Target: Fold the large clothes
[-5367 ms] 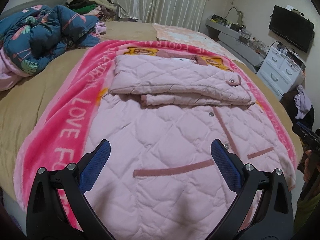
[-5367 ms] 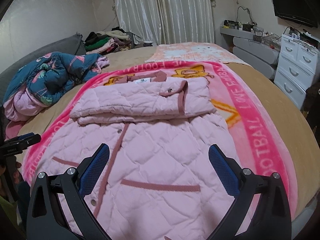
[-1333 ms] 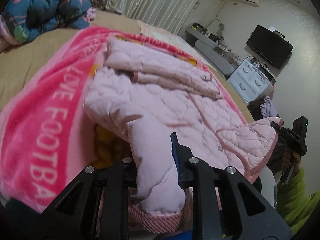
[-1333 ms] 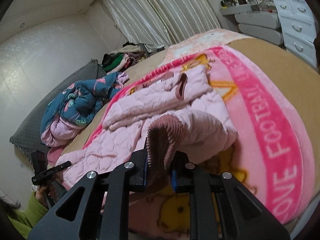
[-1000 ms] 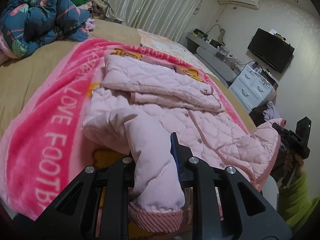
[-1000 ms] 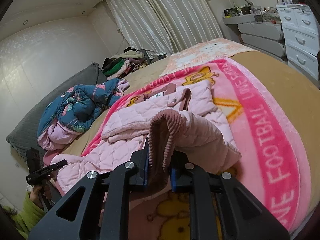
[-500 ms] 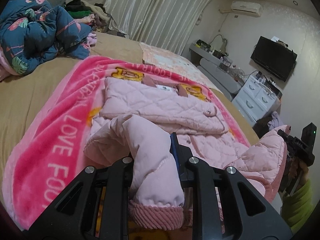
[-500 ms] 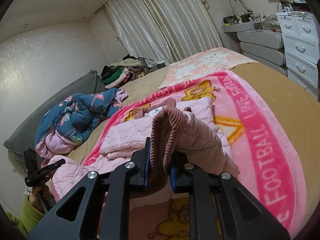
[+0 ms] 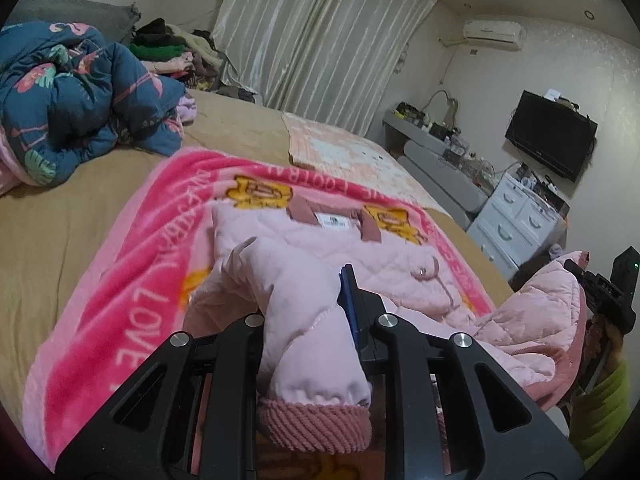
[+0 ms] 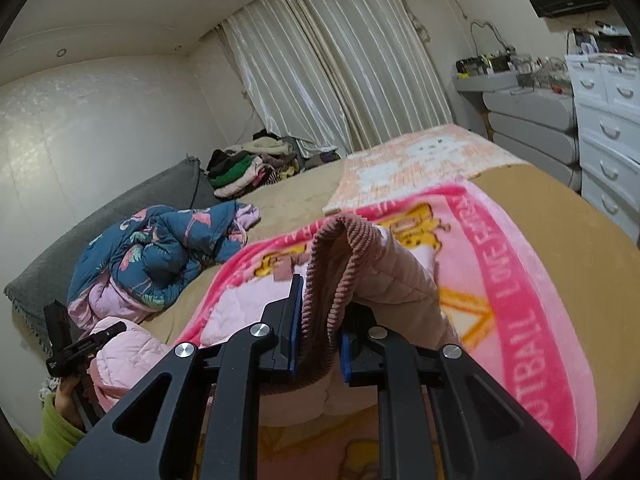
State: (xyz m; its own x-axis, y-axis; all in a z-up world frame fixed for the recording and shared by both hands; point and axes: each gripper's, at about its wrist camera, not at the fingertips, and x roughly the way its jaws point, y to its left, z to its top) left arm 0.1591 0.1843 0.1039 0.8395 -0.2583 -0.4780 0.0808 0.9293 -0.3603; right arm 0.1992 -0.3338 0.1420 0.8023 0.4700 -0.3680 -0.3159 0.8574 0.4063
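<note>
Hem corners sit pinched in both tongs: the left gripper point(image 9: 320, 320) is clamped tight on one bottom corner of the pink quilted jacket point(image 9: 280, 248), the ribbed band point(image 9: 316, 424) drooping over its jaws, and the right gripper point(image 10: 318, 320) is closed just as tightly on the other corner, the band there arching above the pads. Both corners are held clear of the blanket point(image 9: 132, 264), seemingly so the lower half can be carried over the upper in one fold. Beyond the grippers, the jacket's upper part lies flat on the blanket with sleeves folded across it and the collar point(image 9: 304, 210) at the far end. Farther off on the bed point(image 9: 48, 216) sits a crumpled blue quilt point(image 9: 80, 96).
</note>
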